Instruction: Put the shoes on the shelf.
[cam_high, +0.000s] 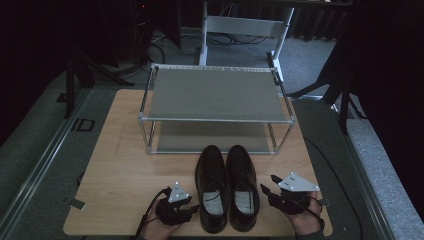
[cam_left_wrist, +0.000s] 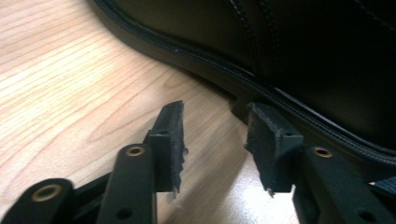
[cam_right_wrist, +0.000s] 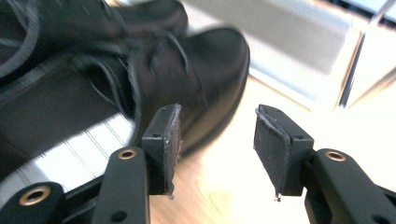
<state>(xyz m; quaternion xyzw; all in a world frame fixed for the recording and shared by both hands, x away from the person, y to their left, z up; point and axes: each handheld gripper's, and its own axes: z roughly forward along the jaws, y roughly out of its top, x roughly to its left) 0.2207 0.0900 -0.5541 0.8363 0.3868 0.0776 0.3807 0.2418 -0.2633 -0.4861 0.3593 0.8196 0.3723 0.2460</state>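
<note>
Where the wooden table (cam_high: 125, 165) nears the person's edge, standing side by side and touching, toes toward the shelf rack (cam_high: 215, 95): a left black shoe (cam_high: 212, 187) and a right black shoe (cam_high: 242, 185), both upright on their soles, pale insoles showing at the heel openings. Just left of the pair, low on the table, held in a hand: the left gripper (cam_high: 187, 207), jaws parted with a moderate gap and nothing between them. Seen along those jaws in the left gripper view, very close ahead: the welt and sole edge of the left shoe, one pad (cam_left_wrist: 268, 140) almost at the sole, whether touching cannot be told. Just right of the pair, also hand-held: the right gripper (cam_high: 267, 187), jaws spread wide and empty, angled toward the right shoe but apart from it. Behind the shoes, near their toes: the two-tier rack, both shelves bare grey.
</note>
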